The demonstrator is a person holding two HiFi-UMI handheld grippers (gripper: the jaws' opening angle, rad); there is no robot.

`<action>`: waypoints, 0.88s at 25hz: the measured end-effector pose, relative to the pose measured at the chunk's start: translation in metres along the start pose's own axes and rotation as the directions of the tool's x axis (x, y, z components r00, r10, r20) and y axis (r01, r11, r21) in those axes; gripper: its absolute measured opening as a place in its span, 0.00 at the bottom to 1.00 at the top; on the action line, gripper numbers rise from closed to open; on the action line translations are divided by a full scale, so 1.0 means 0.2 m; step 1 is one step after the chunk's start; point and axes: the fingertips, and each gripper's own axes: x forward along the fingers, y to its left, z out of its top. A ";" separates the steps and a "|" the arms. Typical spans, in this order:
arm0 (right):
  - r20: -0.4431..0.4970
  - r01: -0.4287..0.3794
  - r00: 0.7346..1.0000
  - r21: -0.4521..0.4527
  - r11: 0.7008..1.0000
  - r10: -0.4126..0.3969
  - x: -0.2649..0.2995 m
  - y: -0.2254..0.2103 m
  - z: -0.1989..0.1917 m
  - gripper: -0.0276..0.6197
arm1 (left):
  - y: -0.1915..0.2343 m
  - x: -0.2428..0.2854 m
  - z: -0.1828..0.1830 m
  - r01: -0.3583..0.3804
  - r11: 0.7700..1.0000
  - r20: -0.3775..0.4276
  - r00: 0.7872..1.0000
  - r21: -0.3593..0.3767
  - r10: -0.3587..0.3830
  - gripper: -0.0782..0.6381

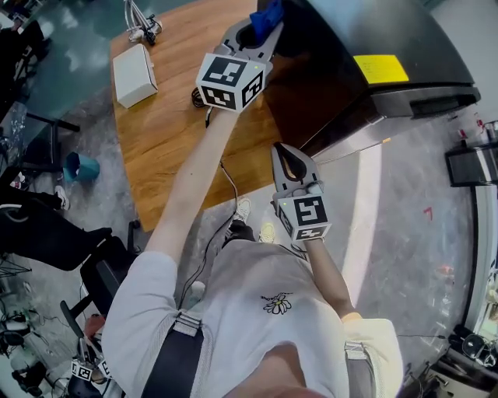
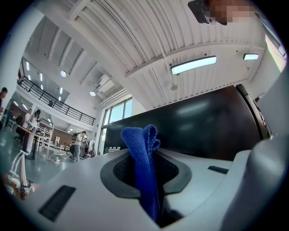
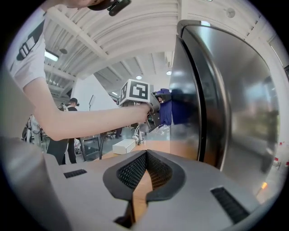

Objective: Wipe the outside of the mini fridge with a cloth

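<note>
- On the wooden table (image 1: 167, 140), at its far right, stands the mini fridge (image 1: 350, 31), dark on top with a yellow sticker (image 1: 381, 68); the head view alone takes in the whole of it.
- The left gripper (image 1: 261, 33) reaches to the fridge's left side, and a blue cloth (image 1: 269, 14) sticks out of its tip against the dark wall.
- The left gripper view shows what the head view does not: the jaws are clamped tight on the cloth, whose folded end stands up between them, with the dark fridge wall just beyond.
- The right gripper (image 1: 282, 149) hangs lower, near the fridge's front corner. Its own view shows the fingertips pressed together with nothing between them, and only table wood in the gap behind.
- That view also shows the fridge's steel face, its door closed, and the cloth touching the side.
- A white box (image 1: 134, 74) lies closed on the table's far left. A blue bin (image 1: 82, 167) sits on the floor; I cannot tell what is in it.
</note>
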 end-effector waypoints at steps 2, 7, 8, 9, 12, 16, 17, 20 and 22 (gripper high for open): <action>0.001 -0.005 1.000 -0.004 1.000 0.005 -0.07 0.01 -0.02 0.06 | -0.09 -0.05 0.02 0.006 1.000 0.005 1.000 0.000 -0.006 0.20; -0.003 -0.020 1.000 -0.014 1.000 0.020 -0.23 0.05 -0.07 0.06 | -0.35 -0.18 0.07 0.034 0.999 0.016 0.999 -0.004 -0.034 0.20; -0.004 -0.023 1.000 -0.016 1.000 0.023 -0.26 0.05 -0.08 0.06 | -0.41 -0.21 0.08 0.040 0.999 0.019 0.999 -0.005 -0.040 0.20; -0.005 -0.027 1.000 -0.018 0.999 0.027 -0.29 0.05 -0.09 0.06 | -0.47 -0.24 0.09 0.045 0.999 0.022 0.999 -0.007 -0.045 0.20; -0.005 -0.039 0.999 -0.026 0.999 0.039 -0.37 0.07 -0.11 0.06 | -0.63 -0.32 0.14 0.062 0.998 0.035 0.997 -0.017 -0.062 0.20; 0.000 -0.056 0.998 -0.040 0.998 0.056 -0.47 0.11 -0.13 0.06 | -0.82 -0.41 0.21 0.085 0.996 0.052 0.995 -0.016 -0.084 0.20; 0.001 -0.060 0.998 -0.044 0.997 0.060 -0.49 0.12 -0.13 0.06 | -0.86 -0.43 0.23 0.090 0.996 0.056 0.994 -0.016 -0.089 0.20; 0.003 -0.072 0.997 -0.050 0.996 0.072 -0.54 0.15 -0.14 0.06 | -0.98 -0.49 0.26 0.105 0.994 0.062 0.993 -0.015 -0.103 0.20; 0.003 -0.079 0.997 -0.053 0.996 0.079 -0.56 0.17 -0.15 0.06 | -1.04 -0.52 0.28 0.112 0.994 0.065 0.992 -0.014 -0.110 0.20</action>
